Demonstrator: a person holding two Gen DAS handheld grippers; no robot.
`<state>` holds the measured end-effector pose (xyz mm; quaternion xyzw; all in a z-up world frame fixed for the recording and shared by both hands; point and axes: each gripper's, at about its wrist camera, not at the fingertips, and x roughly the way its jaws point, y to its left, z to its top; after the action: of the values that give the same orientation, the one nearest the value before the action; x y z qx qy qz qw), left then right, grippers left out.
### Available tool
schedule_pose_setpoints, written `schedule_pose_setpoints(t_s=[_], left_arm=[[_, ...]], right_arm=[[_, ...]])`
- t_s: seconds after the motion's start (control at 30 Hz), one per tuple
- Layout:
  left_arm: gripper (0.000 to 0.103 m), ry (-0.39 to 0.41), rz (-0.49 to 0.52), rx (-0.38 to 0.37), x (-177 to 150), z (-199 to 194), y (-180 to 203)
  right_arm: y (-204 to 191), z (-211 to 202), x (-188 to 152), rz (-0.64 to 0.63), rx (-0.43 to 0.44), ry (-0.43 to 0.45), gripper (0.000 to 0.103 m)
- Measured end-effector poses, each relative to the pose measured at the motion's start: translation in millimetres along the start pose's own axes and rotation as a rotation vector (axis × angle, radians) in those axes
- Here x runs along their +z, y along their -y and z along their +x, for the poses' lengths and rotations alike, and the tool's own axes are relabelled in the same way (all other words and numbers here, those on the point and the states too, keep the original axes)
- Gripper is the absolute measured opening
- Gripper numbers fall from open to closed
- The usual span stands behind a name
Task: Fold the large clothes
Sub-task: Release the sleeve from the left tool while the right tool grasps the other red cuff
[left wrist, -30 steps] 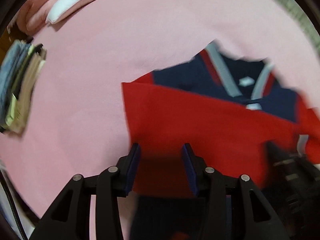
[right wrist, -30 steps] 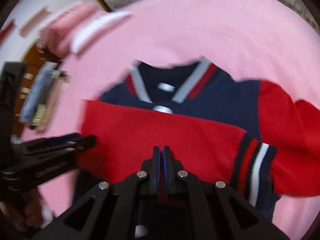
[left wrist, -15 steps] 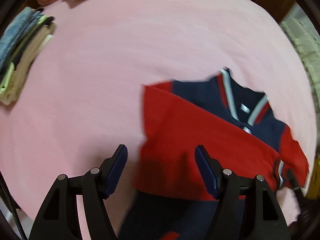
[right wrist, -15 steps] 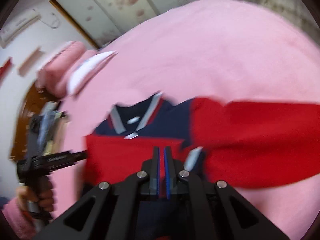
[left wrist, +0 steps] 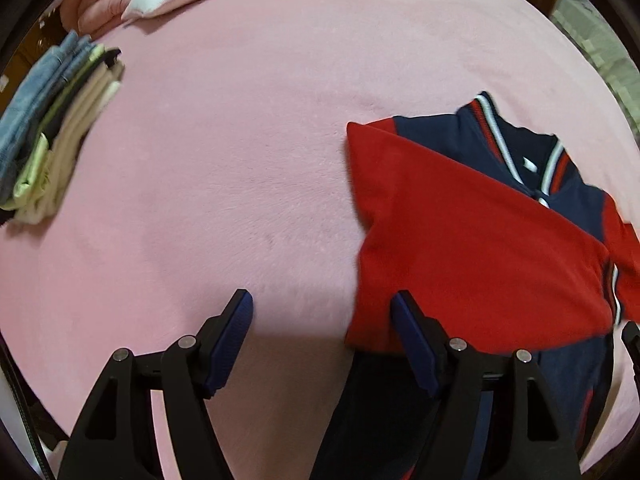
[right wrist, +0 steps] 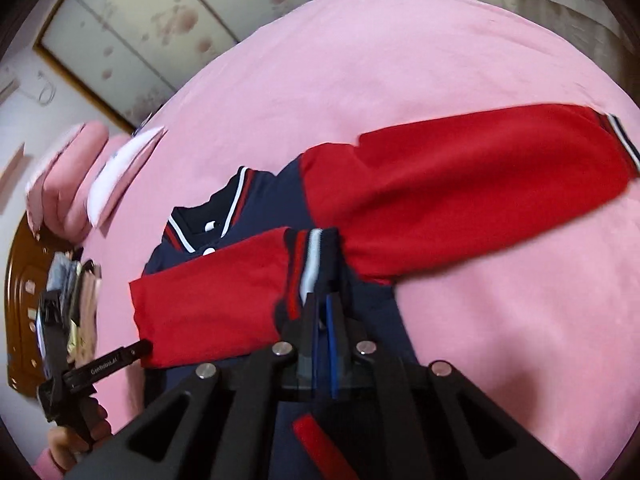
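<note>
My left tongs (left wrist: 322, 338) hung spread apart and empty over the pink bed (left wrist: 248, 152), their right finger just at the jacket's (left wrist: 480, 240) near edge. My right tongs (right wrist: 322, 316) were clamped on the striped cuff (right wrist: 310, 260) of the sleeve folded across the chest. The jacket lay flat, collar (right wrist: 224, 216) pointing away; its other sleeve (right wrist: 480, 176) stretched rightward. Beyond sat folded clothes (left wrist: 52, 120).

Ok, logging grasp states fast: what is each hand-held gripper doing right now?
Left hand-held gripper: open, holding nothing, beside the jacket.
Right hand-held gripper: closed on the jacket's striped cuff.
</note>
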<state>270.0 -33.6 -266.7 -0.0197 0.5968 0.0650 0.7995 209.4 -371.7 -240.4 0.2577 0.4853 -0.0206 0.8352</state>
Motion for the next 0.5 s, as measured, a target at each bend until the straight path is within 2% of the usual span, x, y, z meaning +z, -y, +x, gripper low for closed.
schedule_pose_setpoints(t_s=[0.1, 0.13, 0.17, 0.2, 0.23, 0.27, 0.37, 0.43, 0.5], left_arm=[[0.072, -0.013, 0.065, -0.005, -11.4, -21.2, 11.0], [0.075, -0.02, 0.088, -0.008, -8.3, -23.2, 13.2], [0.077, -0.027, 0.115, -0.005, -13.7, -29.9, 17.5], [0.08, -0.033, 0.13, 0.0, -18.8, -35.9, 20.9], [0.08, -0.041, 0.139, 0.001, -22.8, -41.4, 21.7], [0.08, -0.049, 0.146, -0.006, -26.5, -45.0, 23.3], [0.083, -0.055, 0.165, -0.019, -38.0, -60.8, 27.6], [0.091, -0.044, 0.186, -0.008, -45.1, -71.5, 30.2], [0.092, -0.031, 0.199, -0.015, -48.8, -77.7, 29.6]], right_arm=[[1.6, -13.8, -9.9, 0.041, -0.036, -0.036, 0.008], [1.0, -20.7, -14.8, 0.056, -0.042, -0.047, 0.014], [-0.3, -26.2, -19.6, 0.066, -0.047, -0.054, 0.029], [-2.8, -33.3, -26.3, 0.078, -0.052, -0.059, 0.04], [-6.0, -40.3, -33.7, 0.092, -0.06, -0.06, 0.06], [-10.3, -45.8, -40.8, 0.104, -0.067, -0.056, 0.072], [-20.8, -55.7, -56.0, 0.145, -0.062, -0.049, 0.075], [-22.4, -55.4, -62.1, 0.179, -0.051, -0.073, 0.075], [-19.8, -55.4, -65.8, 0.223, -0.028, -0.086, 0.075]])
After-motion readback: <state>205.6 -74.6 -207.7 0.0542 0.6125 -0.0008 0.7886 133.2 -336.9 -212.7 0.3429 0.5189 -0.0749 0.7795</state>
